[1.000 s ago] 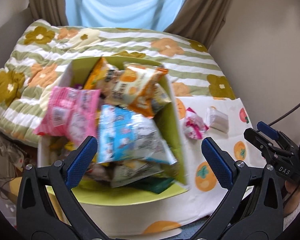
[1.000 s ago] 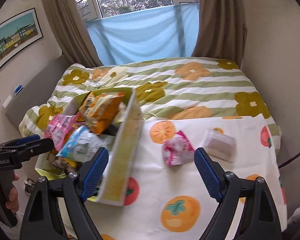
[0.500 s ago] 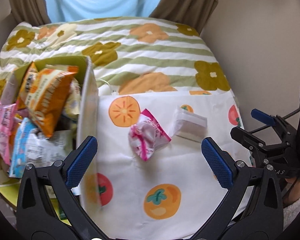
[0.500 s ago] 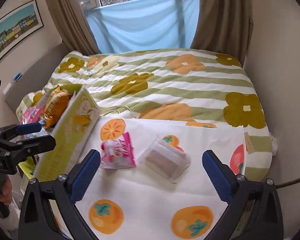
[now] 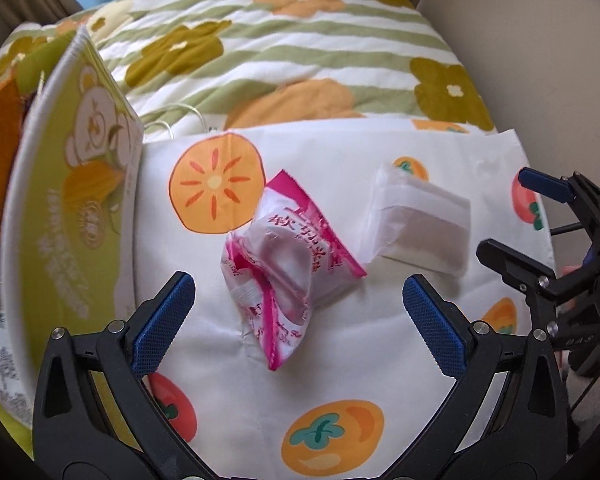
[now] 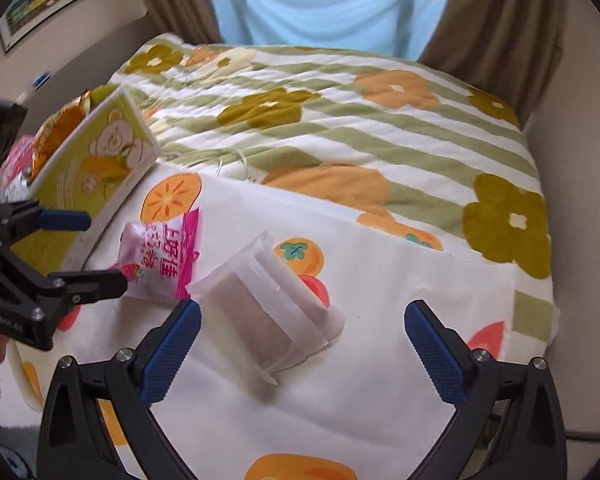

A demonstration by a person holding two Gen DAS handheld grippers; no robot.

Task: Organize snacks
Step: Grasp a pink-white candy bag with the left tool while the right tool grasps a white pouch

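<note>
A pink and white snack packet (image 5: 288,264) lies on the white fruit-print cloth (image 5: 340,360), between the open fingers of my left gripper (image 5: 298,316). The packet also shows in the right wrist view (image 6: 162,256). A clear white packet with a brown bar (image 6: 268,312) lies to its right, just ahead of my open right gripper (image 6: 300,348); it also shows in the left wrist view (image 5: 420,228). A green box (image 5: 64,216) holding several snacks stands at the left. Both grippers are empty.
The cloth lies on a bed with a striped flower quilt (image 6: 340,120). A wall (image 5: 540,60) runs along the right side. Curtains (image 6: 500,12) and a blue sheet hang behind the bed. The left gripper shows at the left of the right wrist view (image 6: 88,248).
Both grippers have moved right and down toward the cloth. The left one left the box and now frames the pink packet; the right one has closed in on the clear packet.
</note>
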